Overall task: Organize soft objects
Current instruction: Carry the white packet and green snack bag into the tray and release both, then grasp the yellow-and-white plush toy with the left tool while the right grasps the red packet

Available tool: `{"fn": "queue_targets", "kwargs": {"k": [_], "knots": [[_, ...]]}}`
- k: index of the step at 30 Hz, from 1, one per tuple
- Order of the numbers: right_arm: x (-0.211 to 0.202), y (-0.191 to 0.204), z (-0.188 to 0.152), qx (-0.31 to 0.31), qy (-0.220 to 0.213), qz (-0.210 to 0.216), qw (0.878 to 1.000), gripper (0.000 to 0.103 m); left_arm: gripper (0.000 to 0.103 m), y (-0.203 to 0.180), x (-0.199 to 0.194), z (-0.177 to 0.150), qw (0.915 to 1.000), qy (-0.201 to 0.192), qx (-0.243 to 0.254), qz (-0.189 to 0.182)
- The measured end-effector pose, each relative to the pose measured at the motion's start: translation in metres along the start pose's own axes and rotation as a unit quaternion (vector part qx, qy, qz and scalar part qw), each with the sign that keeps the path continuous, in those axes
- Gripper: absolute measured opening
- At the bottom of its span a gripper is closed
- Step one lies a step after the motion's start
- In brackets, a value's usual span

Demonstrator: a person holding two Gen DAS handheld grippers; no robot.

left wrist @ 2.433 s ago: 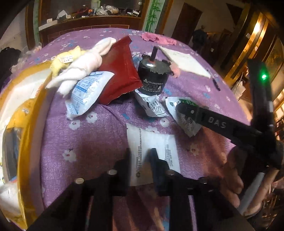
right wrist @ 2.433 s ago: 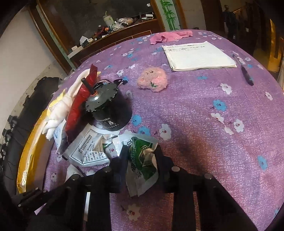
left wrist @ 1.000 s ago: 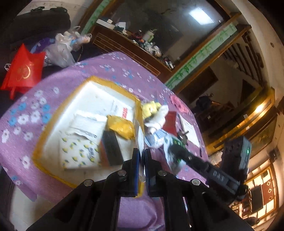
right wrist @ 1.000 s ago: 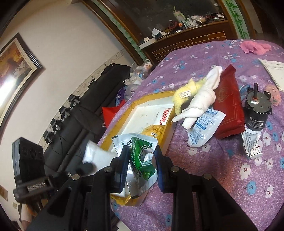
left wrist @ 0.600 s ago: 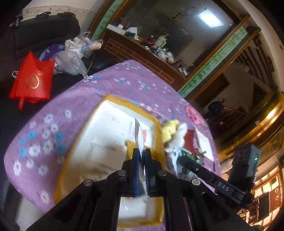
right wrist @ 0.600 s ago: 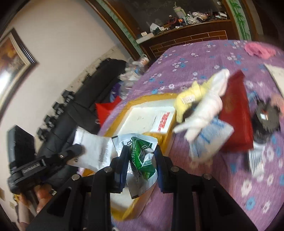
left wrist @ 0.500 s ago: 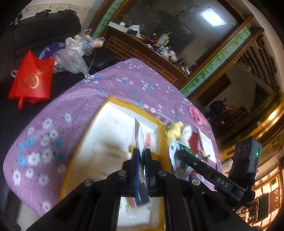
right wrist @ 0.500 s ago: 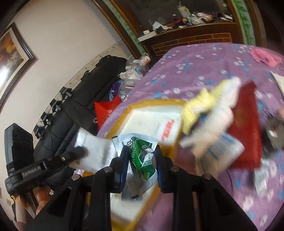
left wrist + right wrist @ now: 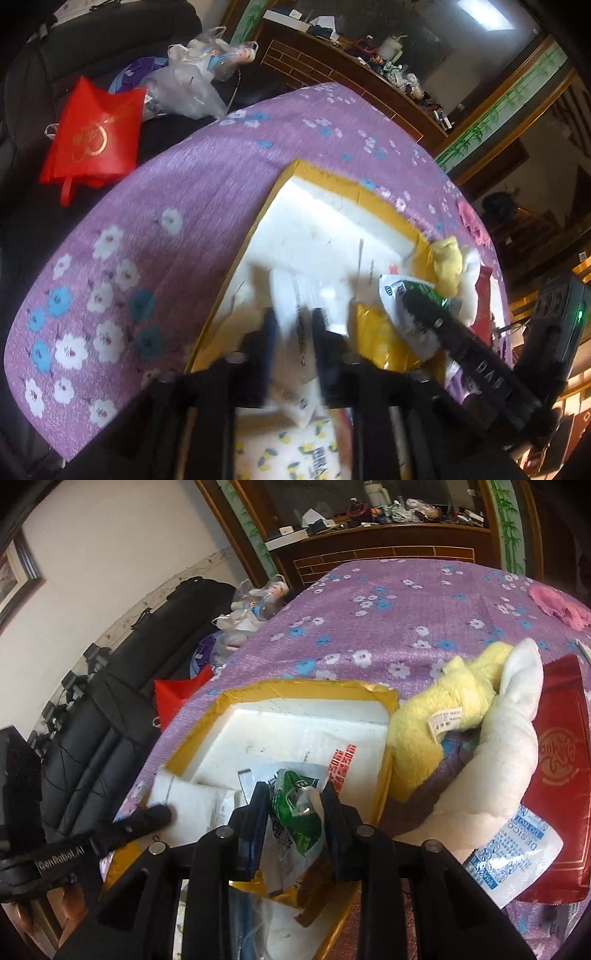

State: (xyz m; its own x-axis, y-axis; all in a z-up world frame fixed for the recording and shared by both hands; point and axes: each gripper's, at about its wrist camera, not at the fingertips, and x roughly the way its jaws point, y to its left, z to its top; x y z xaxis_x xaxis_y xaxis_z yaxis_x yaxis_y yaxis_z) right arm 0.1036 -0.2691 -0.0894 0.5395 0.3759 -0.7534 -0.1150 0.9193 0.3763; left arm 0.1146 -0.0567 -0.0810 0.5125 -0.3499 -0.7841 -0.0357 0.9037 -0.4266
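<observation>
— Hanging between the fingers of the right gripper point(image 9: 293, 805) is a crumpled green-and-white packet point(image 9: 295, 812); the jaws are pressed on it from both sides, and it sits over the near part of the yellow-edged foam box point(image 9: 306, 690).

— And the left gripper point(image 9: 293, 325)?

— Its jaws stand apart; a white paper sachet point(image 9: 295, 295) lies between them, blurred, so whether either finger touches it cannot be told; it is above the white floor of the box, close to the near-left wall.

— What else is in the box?

— A yellow packet point(image 9: 373, 332) lies beside the sachet; a lemon-print packet point(image 9: 295, 454) shows at the bottom edge, below the fingers.

— Outside it?

— A yellow plush point(image 9: 443, 716) leans against the right wall of the box, touching a white plush point(image 9: 506, 731); beside them lie a red foil pouch point(image 9: 561, 757) and a clear desiccant bag point(image 9: 517, 853), all on the purple flowered tablecloth point(image 9: 406, 602); a pink cloth point(image 9: 557, 602) lies well apart near the far edge; a red gift bag point(image 9: 96, 136) sits off the table.
</observation>
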Motion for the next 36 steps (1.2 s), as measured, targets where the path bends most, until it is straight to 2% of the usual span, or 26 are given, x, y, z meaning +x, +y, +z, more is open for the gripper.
{"fn": "queue_targets", "kwargs": {"k": [1, 2, 3, 4, 5, 7, 10, 13, 17, 20, 23, 29, 33, 36], "knots": [[-0.001, -0.001, 0.000, 0.002, -0.001, 0.005, 1.000, 0.032, 0.054, 0.000, -0.003, -0.003, 1.0000, -0.006, 0.000, 0.002], [-0.002, -0.001, 0.001, 0.005, -0.003, 0.013, 1.000, 0.041, 0.060, 0.001, -0.008, -0.007, 0.9999, -0.011, -0.004, -0.005], [-0.005, -0.001, 0.001, 0.006, -0.006, 0.019, 1.000, 0.045, 0.066, 0.002, -0.011, -0.010, 0.9997, -0.012, -0.007, -0.022], [-0.007, 0.001, 0.002, 0.005, -0.010, 0.026, 1.000, 0.053, 0.069, 0.001, -0.016, -0.015, 0.9994, -0.013, -0.008, -0.030], [-0.011, 0.003, 0.001, 0.002, -0.015, 0.030, 0.999, 0.058, 0.069, 0.001, -0.021, -0.018, 0.9994, -0.018, -0.006, -0.029], [-0.016, 0.006, 0.001, -0.005, -0.023, 0.030, 0.999, 0.059, 0.071, -0.001, -0.031, -0.026, 0.9993, -0.030, -0.002, -0.023], [-0.031, 0.007, 0.001, -0.007, -0.030, 0.043, 0.999, 0.059, 0.071, -0.009, -0.042, -0.037, 0.9994, -0.026, 0.007, -0.023], [-0.057, 0.004, -0.004, 0.000, -0.053, 0.051, 0.997, 0.067, 0.071, -0.026, -0.055, -0.048, 0.9986, -0.034, 0.034, -0.020], [-0.087, -0.013, -0.021, 0.031, -0.073, 0.045, 0.996, 0.071, 0.074, -0.050, -0.070, -0.061, 0.9966, -0.054, 0.060, -0.020], [-0.107, -0.035, -0.037, 0.058, -0.074, 0.060, 0.994, 0.072, 0.076, -0.067, -0.075, -0.068, 0.9955, -0.053, 0.071, -0.035], [-0.123, -0.052, -0.049, 0.078, -0.078, 0.068, 0.992, 0.072, 0.077, -0.091, -0.074, -0.078, 0.9920, -0.057, 0.106, -0.039], [-0.149, -0.095, -0.068, 0.106, -0.076, 0.065, 0.989, 0.072, 0.077, -0.134, -0.053, -0.092, 0.9891, -0.016, 0.127, -0.073], [-0.162, -0.123, -0.082, 0.133, -0.088, 0.046, 0.986, 0.072, 0.077, -0.153, -0.049, -0.098, 0.9863, -0.010, 0.138, -0.090], [-0.163, -0.145, -0.093, 0.160, -0.084, 0.038, 0.983, 0.072, 0.077, -0.160, -0.043, -0.101, 0.9863, -0.001, 0.139, -0.089]]}}
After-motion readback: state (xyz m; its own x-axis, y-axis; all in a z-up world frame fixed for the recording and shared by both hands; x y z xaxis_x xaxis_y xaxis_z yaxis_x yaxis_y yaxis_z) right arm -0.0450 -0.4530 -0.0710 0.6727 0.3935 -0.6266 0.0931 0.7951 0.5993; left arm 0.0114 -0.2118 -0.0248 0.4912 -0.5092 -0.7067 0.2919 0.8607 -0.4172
